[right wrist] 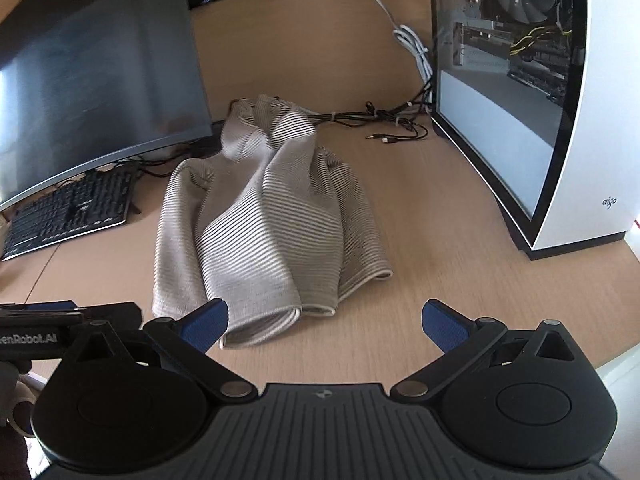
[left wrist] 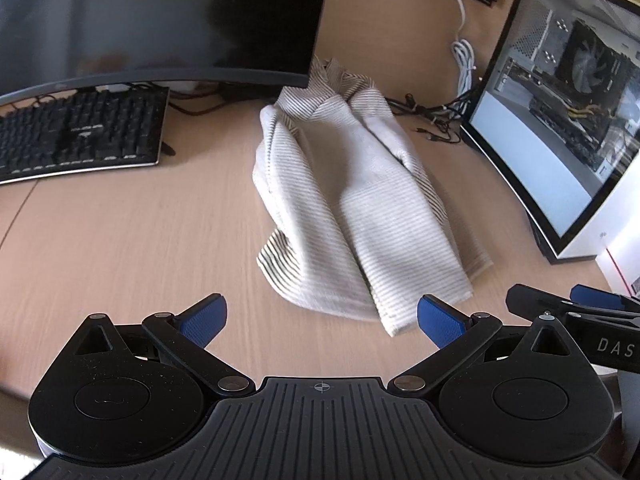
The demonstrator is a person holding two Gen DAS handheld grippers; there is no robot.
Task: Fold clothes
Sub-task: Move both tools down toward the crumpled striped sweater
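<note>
A beige striped garment (left wrist: 352,208) lies crumpled in a long heap on the wooden desk (left wrist: 120,240), its far end reaching under the monitor. My left gripper (left wrist: 322,320) is open just short of the garment's near hem, nothing between its blue pads. In the right wrist view the same garment (right wrist: 264,224) lies ahead and slightly left. My right gripper (right wrist: 324,324) is open too, its left pad over the near hem and its jaws holding nothing. The right gripper (left wrist: 576,312) shows at the right edge of the left wrist view, and the left gripper (right wrist: 60,320) at the left edge of the right wrist view.
A dark curved monitor (left wrist: 160,20) and a black keyboard (left wrist: 80,132) stand to the left. A white glass-sided computer case (right wrist: 540,100) stands to the right, with black cables (right wrist: 380,120) and a white cord (right wrist: 412,44) behind the garment. Bare desk (right wrist: 440,260) lies between garment and case.
</note>
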